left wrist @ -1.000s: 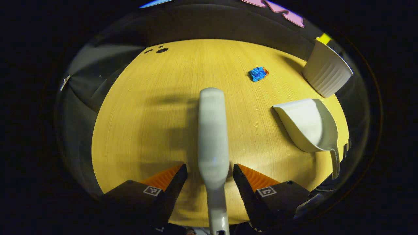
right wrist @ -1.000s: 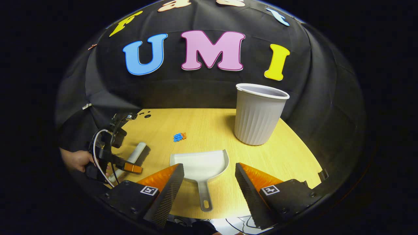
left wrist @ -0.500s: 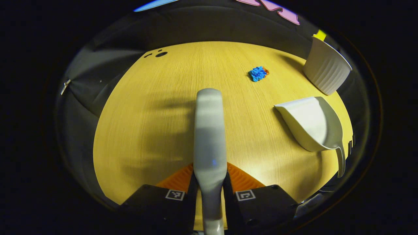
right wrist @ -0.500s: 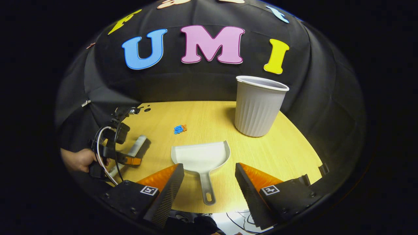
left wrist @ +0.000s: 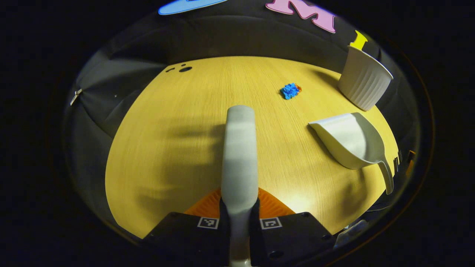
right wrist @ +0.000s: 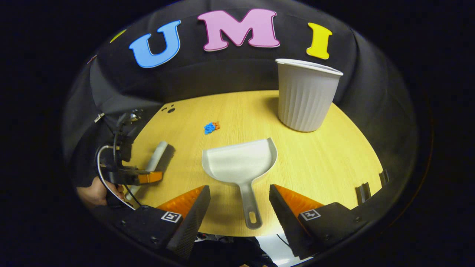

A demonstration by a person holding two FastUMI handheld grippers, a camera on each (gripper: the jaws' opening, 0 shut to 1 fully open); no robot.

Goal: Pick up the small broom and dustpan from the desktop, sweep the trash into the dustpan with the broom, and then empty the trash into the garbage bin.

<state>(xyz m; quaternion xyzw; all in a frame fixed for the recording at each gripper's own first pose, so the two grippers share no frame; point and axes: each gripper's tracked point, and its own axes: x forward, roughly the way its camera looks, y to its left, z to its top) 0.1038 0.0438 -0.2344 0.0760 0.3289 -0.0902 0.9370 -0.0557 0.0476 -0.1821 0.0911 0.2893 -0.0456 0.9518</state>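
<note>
My left gripper is shut on the handle of the small grey broom, which points away from me over the wooden desktop. A crumpled blue and orange scrap of trash lies farther off to the right. The white dustpan lies flat on the desk, its handle pointing at me. My right gripper stands open, one finger on each side of that handle, not touching it. From the right gripper view, the broom and the left gripper show at the left.
A white ribbed garbage bin stands upright at the back right of the desktop. A hand holds the left gripper at the desk's left edge. Small dark holes mark the desk's far left corner.
My left gripper went from open around the broom handle to shut on it. My right gripper moved forward toward the dustpan, so the handle now lies between its open fingers.
</note>
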